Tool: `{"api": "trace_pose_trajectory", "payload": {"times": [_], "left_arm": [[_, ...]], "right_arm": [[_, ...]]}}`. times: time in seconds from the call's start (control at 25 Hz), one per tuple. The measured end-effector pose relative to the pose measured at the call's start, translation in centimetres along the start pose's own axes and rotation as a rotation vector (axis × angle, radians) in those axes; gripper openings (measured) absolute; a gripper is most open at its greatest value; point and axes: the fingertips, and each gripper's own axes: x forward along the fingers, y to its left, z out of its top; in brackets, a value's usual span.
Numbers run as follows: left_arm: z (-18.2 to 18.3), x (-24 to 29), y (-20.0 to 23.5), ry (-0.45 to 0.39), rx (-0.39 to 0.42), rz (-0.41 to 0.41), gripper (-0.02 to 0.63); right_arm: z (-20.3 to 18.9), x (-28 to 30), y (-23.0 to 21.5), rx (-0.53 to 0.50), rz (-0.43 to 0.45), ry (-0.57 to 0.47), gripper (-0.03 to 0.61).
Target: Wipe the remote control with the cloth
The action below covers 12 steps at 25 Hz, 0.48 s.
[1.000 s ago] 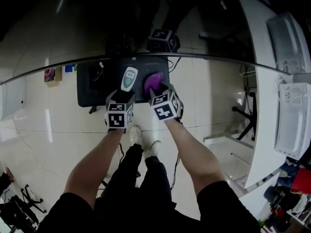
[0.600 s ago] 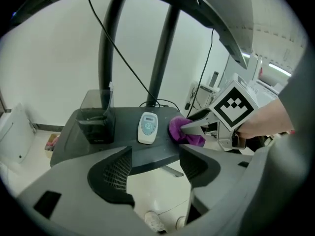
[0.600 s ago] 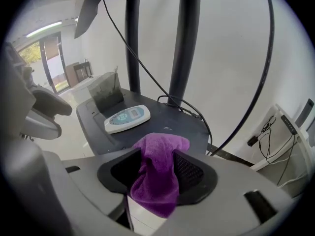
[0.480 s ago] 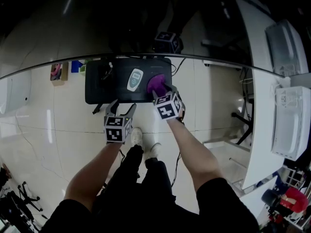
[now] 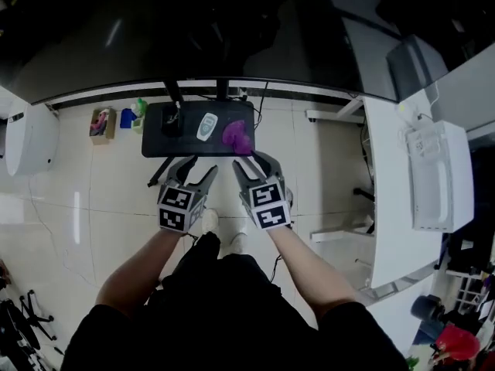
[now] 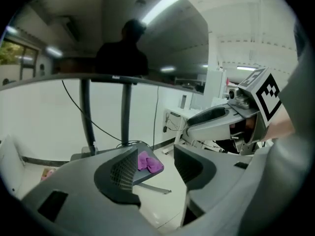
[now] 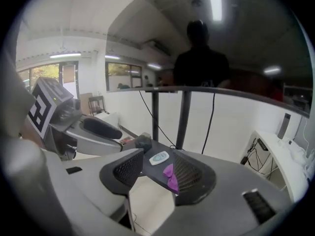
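**Both grippers drawn back from the table; cloth and remote lie on it**

Since a second ago both grippers have come away from the table toward the person. The left one has left the remote control and the right one has left the cloth.

In the head view the pale tiled floor [image 5: 93, 199] fills the middle. A white desk [image 5: 387, 207] runs down the 3 o'clock side. The small black table [image 5: 189, 147] stands at 12 o'clock from the grippers, apart from both.

The left gripper [image 5: 191, 170] and the right gripper [image 5: 251, 162] hang side by side over the floor, tips toward the table. Each one's jaws are apart and closing, with nothing between them; the table top only shows far off through the gaps.

On the table the purple cloth [image 5: 237, 135] lies crumpled near the right end. The remote control [image 5: 206, 126] lies flat just at the cloth's 9 o'clock, not touching it. A dark object [image 5: 172, 124] sits at the remote's 9 o'clock.
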Motion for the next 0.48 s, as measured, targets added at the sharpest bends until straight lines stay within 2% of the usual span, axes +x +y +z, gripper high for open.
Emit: {"api": "trace_pose_trajectory", "payload": {"times": [0.08,0.12,0.2,0.32,0.48], "left_arm": [[0.4,-2.0,-1.4,-0.022,0.021,0.015,0.165],[0.5,-3.0,-2.1,-0.03,0.028,0.022,0.154],[0.7,-4.8,-3.7,-0.043,0.045,0.029,0.075],[1.8,-7.1,-6.0,-0.061,0.079,0.023,0.003],[2.9,-9.1,-7.0,-0.096,0.127,0.01,0.003]], "right_arm": [[0.7,-2.8,1.4,0.001,0.017,-0.029,0.192],[0.9,-4.1,2.2,0.001,0.025,-0.039,0.189],[1.0,-6.3,3.6,-0.003,0.039,-0.056,0.168],[1.7,-8.9,4.9,-0.017,0.043,-0.085,0.129],[3.1,-11.3,6.4,-0.04,0.038,-0.13,0.068]]}}
